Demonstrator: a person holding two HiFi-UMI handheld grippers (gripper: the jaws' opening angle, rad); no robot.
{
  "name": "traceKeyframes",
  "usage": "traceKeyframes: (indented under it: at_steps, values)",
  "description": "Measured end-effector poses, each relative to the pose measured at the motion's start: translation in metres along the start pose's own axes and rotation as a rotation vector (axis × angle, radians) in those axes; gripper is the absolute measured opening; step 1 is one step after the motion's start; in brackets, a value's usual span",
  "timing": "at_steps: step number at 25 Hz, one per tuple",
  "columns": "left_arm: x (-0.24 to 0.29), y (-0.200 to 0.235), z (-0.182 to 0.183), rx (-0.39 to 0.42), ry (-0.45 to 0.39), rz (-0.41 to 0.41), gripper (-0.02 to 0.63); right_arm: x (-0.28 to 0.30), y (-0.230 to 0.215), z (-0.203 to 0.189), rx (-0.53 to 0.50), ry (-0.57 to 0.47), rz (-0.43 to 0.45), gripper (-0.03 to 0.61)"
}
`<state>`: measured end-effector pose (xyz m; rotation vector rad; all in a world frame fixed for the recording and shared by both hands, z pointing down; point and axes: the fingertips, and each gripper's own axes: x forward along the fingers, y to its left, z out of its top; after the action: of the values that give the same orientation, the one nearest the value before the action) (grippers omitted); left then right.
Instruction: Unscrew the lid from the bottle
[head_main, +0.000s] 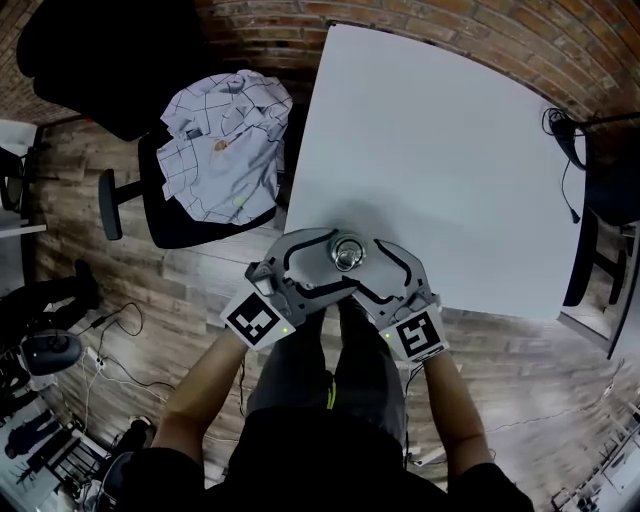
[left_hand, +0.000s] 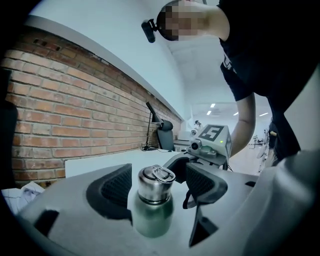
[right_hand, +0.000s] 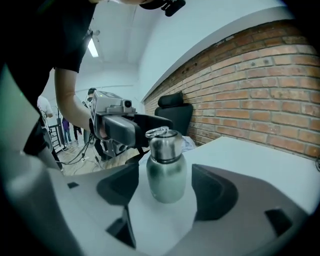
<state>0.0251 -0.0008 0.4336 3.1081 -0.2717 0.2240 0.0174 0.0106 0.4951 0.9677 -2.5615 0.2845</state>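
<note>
Upright, lid (right_hand: 164, 144) up, bottle (right_hand: 166, 176) stands inside spread left gripper (left_hand: 158, 190) and spread right gripper (right_hand: 166, 189)

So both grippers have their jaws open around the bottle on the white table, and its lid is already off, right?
No: the lid is still on the bottle, as the right gripper view shows. The rest holds: the left gripper and right gripper have their jaws open around it on the white table.

One bottle (right_hand: 166, 180), one lid (right_hand: 163, 142) on it, one white counter (head_main: 430, 150). Two claws at the frame's lower middle: the left claw (head_main: 335, 263) and the right claw (head_main: 365, 268). Upper left of the frame: one office chair (head_main: 190, 225), one checked shirt (head_main: 225, 145).
</note>
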Motion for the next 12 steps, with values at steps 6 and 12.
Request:
traceKeyframes:
  at_steps: [6,12]
  values:
    - [0.011,-0.004,-0.009,0.031,0.003,-0.132,0.322,0.015,-0.003,-0.009,-0.025,-0.022,0.042,0.31]
    - [0.015,0.001,-0.012,0.053,-0.002,-0.199,0.283,0.032,-0.004,-0.003,-0.069,-0.052,0.063,0.31]
